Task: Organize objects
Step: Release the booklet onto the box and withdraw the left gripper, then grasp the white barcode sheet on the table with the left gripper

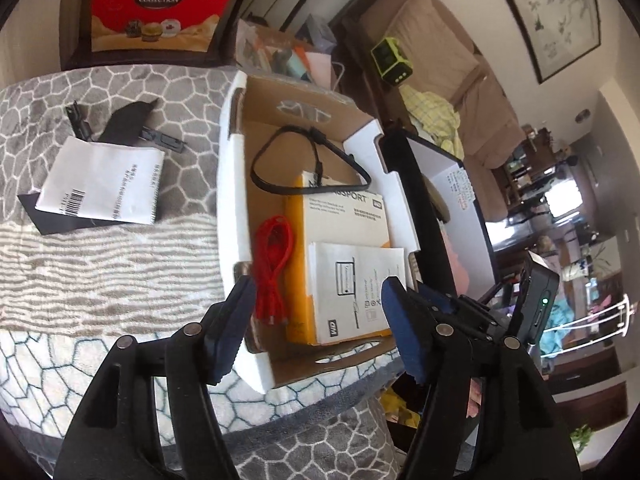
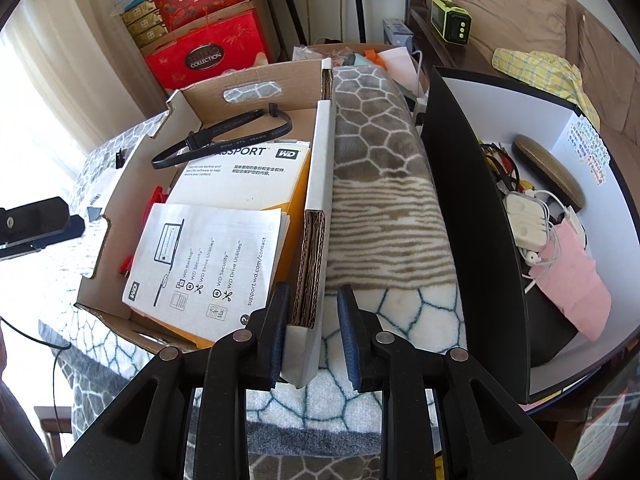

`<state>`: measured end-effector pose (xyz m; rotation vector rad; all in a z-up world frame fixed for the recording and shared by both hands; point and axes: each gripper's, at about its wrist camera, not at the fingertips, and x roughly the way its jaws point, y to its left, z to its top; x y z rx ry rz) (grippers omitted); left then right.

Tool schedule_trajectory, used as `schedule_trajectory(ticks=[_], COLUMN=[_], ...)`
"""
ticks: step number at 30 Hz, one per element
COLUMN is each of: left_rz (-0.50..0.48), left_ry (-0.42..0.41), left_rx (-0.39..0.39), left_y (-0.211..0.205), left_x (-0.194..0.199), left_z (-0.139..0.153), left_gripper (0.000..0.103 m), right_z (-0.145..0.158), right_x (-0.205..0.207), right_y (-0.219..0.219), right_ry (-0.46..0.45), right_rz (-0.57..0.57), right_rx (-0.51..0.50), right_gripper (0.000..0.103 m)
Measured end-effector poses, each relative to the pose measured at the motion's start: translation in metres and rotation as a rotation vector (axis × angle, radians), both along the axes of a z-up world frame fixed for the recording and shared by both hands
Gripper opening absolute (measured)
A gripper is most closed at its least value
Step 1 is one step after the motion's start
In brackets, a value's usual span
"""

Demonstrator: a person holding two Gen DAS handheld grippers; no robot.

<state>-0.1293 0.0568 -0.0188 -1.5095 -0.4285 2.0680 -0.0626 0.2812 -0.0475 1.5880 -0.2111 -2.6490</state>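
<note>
An open cardboard box [image 1: 234, 184] sits on a patterned blanket. In it lie a yellow WD Passport box [image 1: 344, 208], a white leaflet [image 1: 352, 288], a red cable [image 1: 274, 268] and a black flat cable [image 1: 308, 160]. My left gripper [image 1: 316, 320] is open, its jaws straddling the box's near corner, holding nothing. In the right wrist view my right gripper [image 2: 314, 336] is open with its jaws on either side of the box's right wall [image 2: 320, 208], not closed on it. The leaflet [image 2: 204, 260], WD box [image 2: 248, 176] and black cable [image 2: 224, 136] show there too.
A white paper [image 1: 104, 180] on a black card and small black parts [image 1: 132, 120] lie on the blanket [image 1: 100, 280] left of the box. A black-and-white bin [image 2: 472, 220] with earphones, chargers and a pink pouch [image 2: 568, 280] stands right. Red gift boxes [image 2: 204, 40] and a sofa stand behind.
</note>
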Motion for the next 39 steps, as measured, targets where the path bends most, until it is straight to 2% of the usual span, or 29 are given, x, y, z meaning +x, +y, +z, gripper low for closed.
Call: schedule_trajectory(ticks=[7, 12, 16, 19, 31, 33, 36, 38, 39], left_rz=[0.132, 0.282, 0.333, 0.355, 0.314, 0.313, 0.299, 0.297, 0.293], left_ry=[0.004, -0.033, -0.074, -0.107, -0.257, -0.263, -0.267, -0.25, -0.239], left_rx=[-0.075, -0.14, -0.151, -0.126, 0.054, 0.065, 0.05, 0.024, 0.017], left_y=[-0.054, -0.103, -0.125, -0.137, -0.141, -0.139, -0.134, -0.13, -0.128], left_x=[-0.028, -0.052, -0.065, -0.072, -0.095, -0.096, -0.098, -0.098, -0.099], left_z=[-0.001, -0.016, -0.033, -0.045, -0.085, -0.088, -0.09, -0.088, -0.087], left_gripper=[0.062, 0.062, 0.062, 0.062, 0.06, 0.054, 0.037, 0.021, 0.019], right_z=[0.0, 0.0, 0.0, 0.0, -0.002, -0.003, -0.003, -0.003, -0.003], right_x=[0.001, 0.001, 0.0, -0.001, -0.002, -0.002, -0.003, -0.003, -0.002], right_y=[-0.003, -0.007, -0.009, -0.008, -0.008, -0.008, -0.009, -0.009, -0.009], right_ry=[0.004, 0.013, 0.01, 0.007, 0.001, -0.001, -0.004, -0.005, -0.005], right_rz=[0.017, 0.031, 0.035, 0.033, 0.031, 0.031, 0.032, 0.032, 0.032], right_rx=[0.025, 0.037, 0.057, 0.05, 0.049, 0.048, 0.05, 0.052, 0.053], right_gripper=[0.022, 0.015, 0.015, 0.015, 0.015, 0.015, 0.015, 0.015, 0.015])
